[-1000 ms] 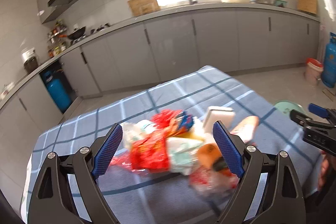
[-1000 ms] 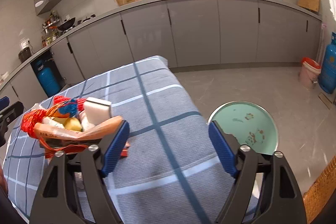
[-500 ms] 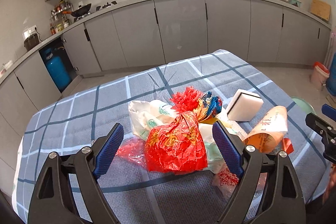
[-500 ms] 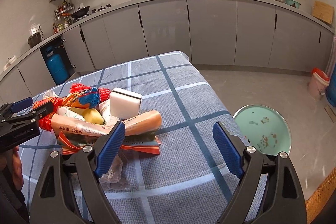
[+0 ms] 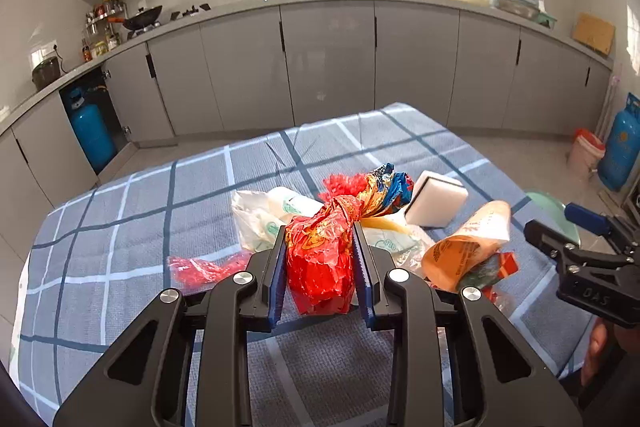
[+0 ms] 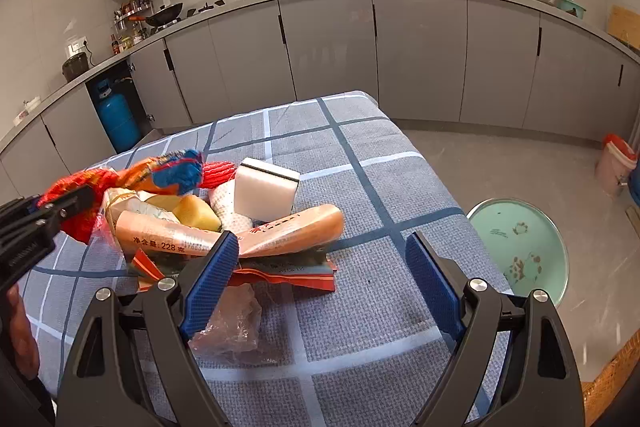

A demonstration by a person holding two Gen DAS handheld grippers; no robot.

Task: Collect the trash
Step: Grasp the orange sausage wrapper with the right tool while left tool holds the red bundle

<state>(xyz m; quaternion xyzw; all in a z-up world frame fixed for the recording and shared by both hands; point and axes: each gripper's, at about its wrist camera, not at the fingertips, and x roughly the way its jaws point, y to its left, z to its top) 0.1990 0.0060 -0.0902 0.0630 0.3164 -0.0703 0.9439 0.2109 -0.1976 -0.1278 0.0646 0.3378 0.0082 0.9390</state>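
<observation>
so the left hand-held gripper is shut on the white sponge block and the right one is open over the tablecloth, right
Not quite. The left hand-held gripper is shut on the red crinkled wrapper, not the white sponge block, which sits untouched further back in the pile; the left wrist view shows it. The right hand-held gripper is indeed open over the tablecloth.

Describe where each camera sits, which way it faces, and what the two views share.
Left wrist: on the left gripper, facing the counter; shut on the red wrapper; right gripper at far right.
Right wrist: on the open right gripper, facing the counter; left gripper at far left.
Shared: white sponge, orange bag, checked cloth, green bin.
</observation>
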